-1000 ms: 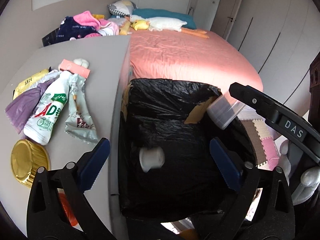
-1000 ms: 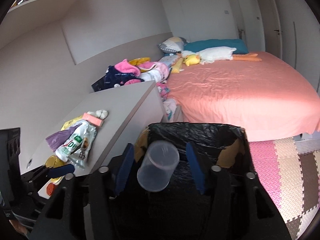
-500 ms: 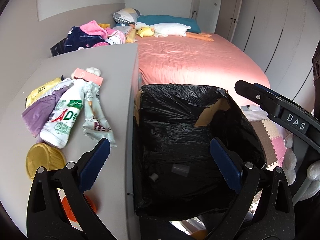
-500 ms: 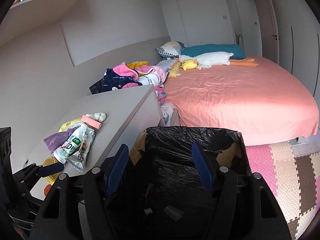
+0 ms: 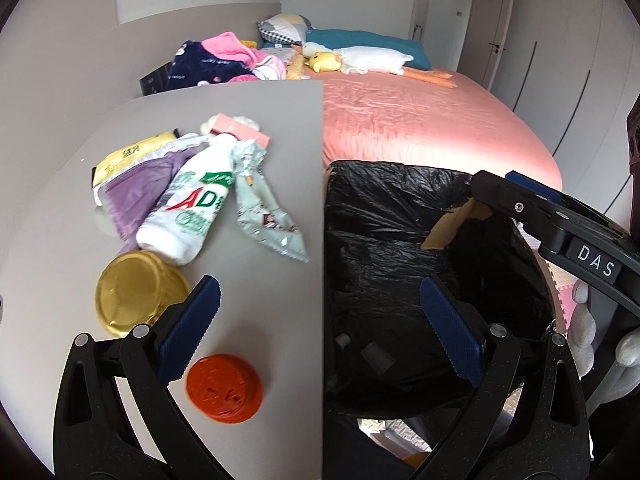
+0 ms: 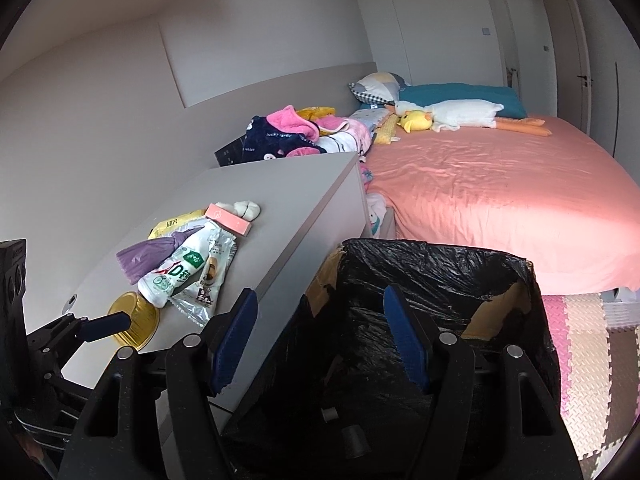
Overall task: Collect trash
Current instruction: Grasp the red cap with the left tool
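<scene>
— How far along is the cleanup?

— Barely started, I'd judge. Down in the black-lined bin (image 5: 400, 240) I can make out a clear plastic cup (image 5: 376, 356) and one small pale piece beside it. On the worktop (image 5: 280, 128) everything else waits: a red lid (image 5: 224, 388) at about seven o'clock in the left view, a gold lid (image 5: 138, 292) just past it, then a heap toward eleven with the white AD bottle (image 5: 188, 208), a silver wrapper (image 5: 264, 216), a purple bag (image 5: 136, 192), a yellow packet (image 5: 128, 152) and a pink box (image 5: 242, 132).

— And the claws?

— Both spread wide, holding nothing. The left claw (image 5: 320, 320) straddles the worktop's edge, red lid nearest. The right claw (image 6: 320, 332) hangs over the bin's mouth.
</scene>
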`<state>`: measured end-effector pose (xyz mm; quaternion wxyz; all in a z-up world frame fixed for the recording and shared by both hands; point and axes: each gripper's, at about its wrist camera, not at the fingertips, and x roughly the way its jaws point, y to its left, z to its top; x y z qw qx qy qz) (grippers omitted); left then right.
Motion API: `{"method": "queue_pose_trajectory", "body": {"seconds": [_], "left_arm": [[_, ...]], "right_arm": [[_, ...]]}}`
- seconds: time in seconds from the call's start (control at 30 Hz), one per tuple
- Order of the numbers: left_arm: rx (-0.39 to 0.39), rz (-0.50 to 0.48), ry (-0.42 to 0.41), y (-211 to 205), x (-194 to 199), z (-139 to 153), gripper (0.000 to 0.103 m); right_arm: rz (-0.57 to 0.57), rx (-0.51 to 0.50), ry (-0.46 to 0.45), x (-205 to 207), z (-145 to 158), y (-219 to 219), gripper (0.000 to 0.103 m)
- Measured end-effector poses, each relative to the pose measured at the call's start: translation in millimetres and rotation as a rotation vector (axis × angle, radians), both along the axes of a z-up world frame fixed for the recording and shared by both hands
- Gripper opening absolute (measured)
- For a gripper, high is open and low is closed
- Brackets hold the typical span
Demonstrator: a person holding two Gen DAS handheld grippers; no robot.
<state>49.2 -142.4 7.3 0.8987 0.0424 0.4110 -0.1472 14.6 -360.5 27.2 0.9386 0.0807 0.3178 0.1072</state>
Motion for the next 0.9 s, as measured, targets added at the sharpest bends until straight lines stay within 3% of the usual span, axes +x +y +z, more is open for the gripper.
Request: {"method": "queue_pose_trajectory", "body": {"seconds": [0.7,0.77,0.87,0.9], "left_arm": [[0.022,0.162,0.052,64,-22,-20,0.096],[0.021,0.165,0.057,67,-22,-22,0.092],[0.028,0.151,0.066,66,-20,-26,0.077],[0.035,0.144,0.072,65,-20,-28,0.066]], "right_arm": [[0.12,-0.01,0.038,3,-13,51,0.067],[0.129,-0.013,0.042,3,-14,56,0.067],[0.143,-0.017,0.045,3,-14,62,0.067],[0.147,-0.02,0.045,3,-15,64,0.067]]}}
